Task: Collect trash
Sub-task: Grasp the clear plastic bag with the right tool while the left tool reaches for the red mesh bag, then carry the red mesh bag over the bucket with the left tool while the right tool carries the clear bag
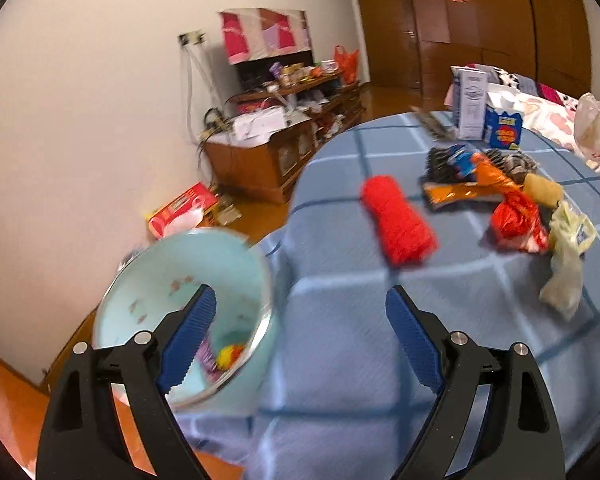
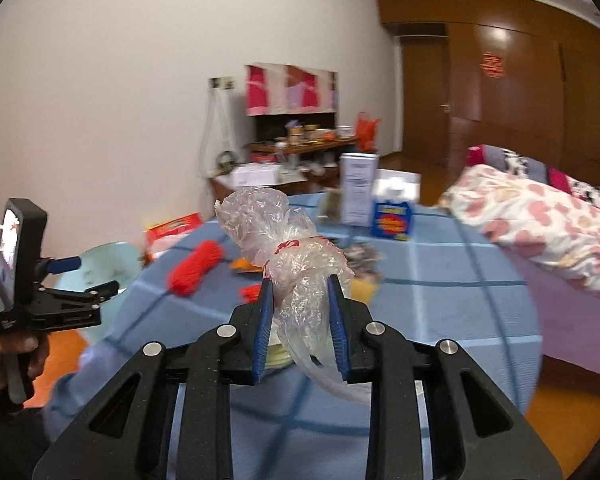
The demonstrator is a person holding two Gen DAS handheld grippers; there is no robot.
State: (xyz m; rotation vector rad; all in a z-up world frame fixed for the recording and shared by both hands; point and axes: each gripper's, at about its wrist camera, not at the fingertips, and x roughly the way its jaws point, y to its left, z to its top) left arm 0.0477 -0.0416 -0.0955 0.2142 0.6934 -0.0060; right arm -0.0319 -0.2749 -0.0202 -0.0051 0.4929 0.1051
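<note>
1. Right wrist view: the right tool [image 2: 300,312], at lower centre, is clamped on a crinkled clear plastic bag [image 2: 288,248]; the thin film could slip free.
2. The left tool [image 1: 300,336] gapes empty beside the pale bin [image 1: 172,280] at lower left.
3. Blur obscures the wrappers [image 1: 500,200] on the desk [image 1: 340,340].

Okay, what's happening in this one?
A person is clearing trash off a table with a handheld gripper in each hand. The right gripper is clamped on a crumpled clear plastic bag, held above the tablecloth. The left gripper is open and empty, near a pale blue bin beside the table that already holds some scraps. More wrappers and a red roll remain on the table.
</note>
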